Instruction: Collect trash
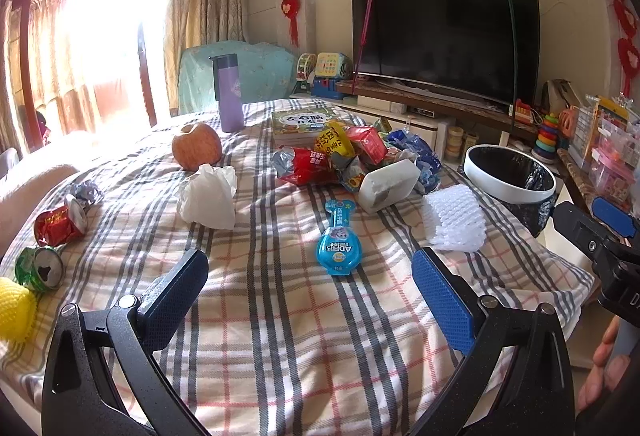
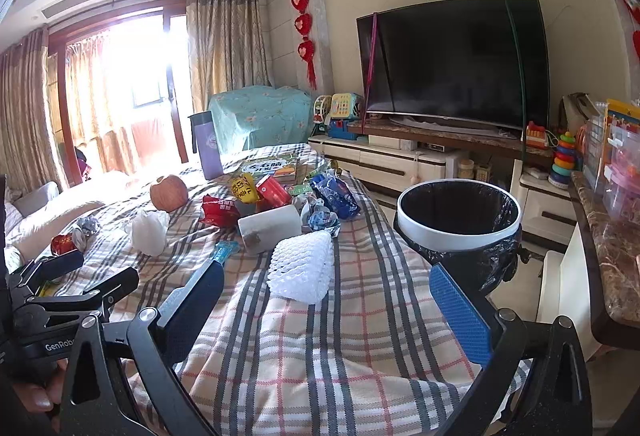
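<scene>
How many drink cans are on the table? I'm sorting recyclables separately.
2, both crushed, at the table's left edge in the left wrist view: a red can and a green can nearer the camera. More may hide in the wrapper pile.

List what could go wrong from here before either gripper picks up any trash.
1. The apple, purple flask and green book sit among the wrappers; they could be binned by mistake.
2. The white-rimmed, black-lined bin stands beyond the table edge; the light white foam net could drop short.
</scene>
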`<action>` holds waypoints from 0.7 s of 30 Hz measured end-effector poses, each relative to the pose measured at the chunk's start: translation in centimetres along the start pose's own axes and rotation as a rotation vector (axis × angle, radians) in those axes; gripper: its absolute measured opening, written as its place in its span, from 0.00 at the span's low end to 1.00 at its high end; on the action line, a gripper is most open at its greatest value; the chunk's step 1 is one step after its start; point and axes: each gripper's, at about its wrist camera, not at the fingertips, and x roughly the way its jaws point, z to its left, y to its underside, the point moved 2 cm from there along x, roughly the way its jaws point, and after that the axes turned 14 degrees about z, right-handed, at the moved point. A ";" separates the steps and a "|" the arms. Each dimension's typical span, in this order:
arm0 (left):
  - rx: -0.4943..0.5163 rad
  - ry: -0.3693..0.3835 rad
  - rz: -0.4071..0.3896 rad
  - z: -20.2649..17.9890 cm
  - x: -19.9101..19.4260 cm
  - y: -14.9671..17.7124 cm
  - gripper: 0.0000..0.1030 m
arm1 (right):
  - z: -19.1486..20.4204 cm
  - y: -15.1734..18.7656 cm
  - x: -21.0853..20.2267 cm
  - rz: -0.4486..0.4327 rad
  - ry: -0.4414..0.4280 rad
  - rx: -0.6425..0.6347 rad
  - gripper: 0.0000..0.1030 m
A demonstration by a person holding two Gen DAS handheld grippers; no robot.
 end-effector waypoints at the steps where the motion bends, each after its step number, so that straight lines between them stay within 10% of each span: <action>1: -0.001 0.001 0.000 0.0 0.0 0.0 1.00 | 0.0 0.1 0.0 0.000 -0.001 0.001 1.00; 21: -0.003 0.001 -0.001 0.1 0.0 0.0 1.00 | 0.5 0.4 0.3 0.008 -0.005 0.001 1.00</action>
